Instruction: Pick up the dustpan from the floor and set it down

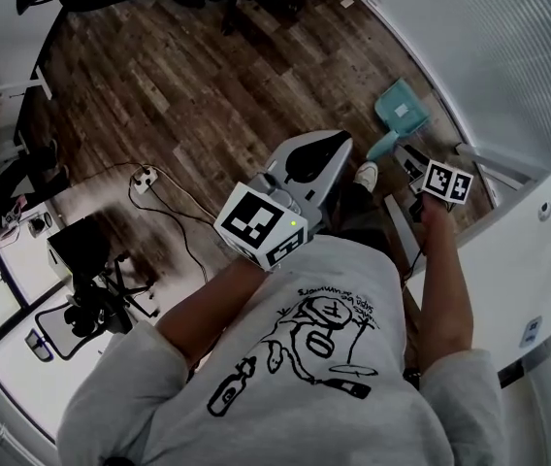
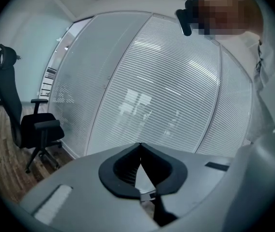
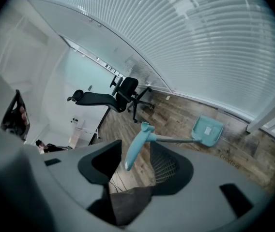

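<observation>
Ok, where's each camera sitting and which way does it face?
Head view: on the person's head, steeply down at the floor and dustpan; shirt, arms show.
Left gripper view: on the left gripper, facing the blinds; shut jaws, shirt show.
Right gripper view: on the right gripper, down at the floor; open jaws show.
Shared: head and right gripper views both show the dustpan.

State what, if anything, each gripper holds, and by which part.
Nothing. The dustpan handle stands between the right gripper's open jaws, untouched by either pad; the left gripper is shut on nothing.
</observation>
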`<state>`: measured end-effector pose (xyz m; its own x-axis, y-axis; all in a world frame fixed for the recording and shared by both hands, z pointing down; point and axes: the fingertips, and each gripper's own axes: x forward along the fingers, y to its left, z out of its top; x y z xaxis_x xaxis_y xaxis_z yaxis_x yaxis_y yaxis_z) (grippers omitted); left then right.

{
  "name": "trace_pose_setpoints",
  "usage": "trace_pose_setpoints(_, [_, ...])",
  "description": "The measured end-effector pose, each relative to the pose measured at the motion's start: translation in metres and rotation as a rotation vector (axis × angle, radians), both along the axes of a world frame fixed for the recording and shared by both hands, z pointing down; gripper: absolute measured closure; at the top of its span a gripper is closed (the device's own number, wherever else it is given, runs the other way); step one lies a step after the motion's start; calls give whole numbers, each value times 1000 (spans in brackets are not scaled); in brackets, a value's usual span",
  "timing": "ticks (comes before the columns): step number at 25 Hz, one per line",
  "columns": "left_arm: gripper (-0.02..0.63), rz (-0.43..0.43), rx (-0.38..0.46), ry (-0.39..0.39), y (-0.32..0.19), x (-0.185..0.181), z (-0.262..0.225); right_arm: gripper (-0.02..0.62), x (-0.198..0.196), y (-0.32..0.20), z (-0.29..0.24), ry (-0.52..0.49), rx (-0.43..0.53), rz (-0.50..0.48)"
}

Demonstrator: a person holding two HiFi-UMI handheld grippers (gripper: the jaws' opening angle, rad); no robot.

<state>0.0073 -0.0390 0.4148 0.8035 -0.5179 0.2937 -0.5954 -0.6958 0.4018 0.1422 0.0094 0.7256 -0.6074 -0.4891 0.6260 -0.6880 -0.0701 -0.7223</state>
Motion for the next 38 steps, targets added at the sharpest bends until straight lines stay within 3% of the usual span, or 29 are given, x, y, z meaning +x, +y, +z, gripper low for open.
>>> trace_pose_setpoints(12, [604, -21, 29, 17, -12, -3, -22, 425, 13, -12, -95, 242, 194, -117])
trace_pose_setpoints(24, [604, -1, 76, 37, -25, -1, -51, 466, 3, -35, -230, 411, 480, -161])
trace_pose_setpoints(30, [604, 14, 111, 55, -30, 3, -73, 484, -3, -39, -299, 480, 612, -166])
trace_pose_setpoints(38, [604, 15, 149, 66, -34, 3, -97, 523, -5, -43, -376, 515, 726, -100])
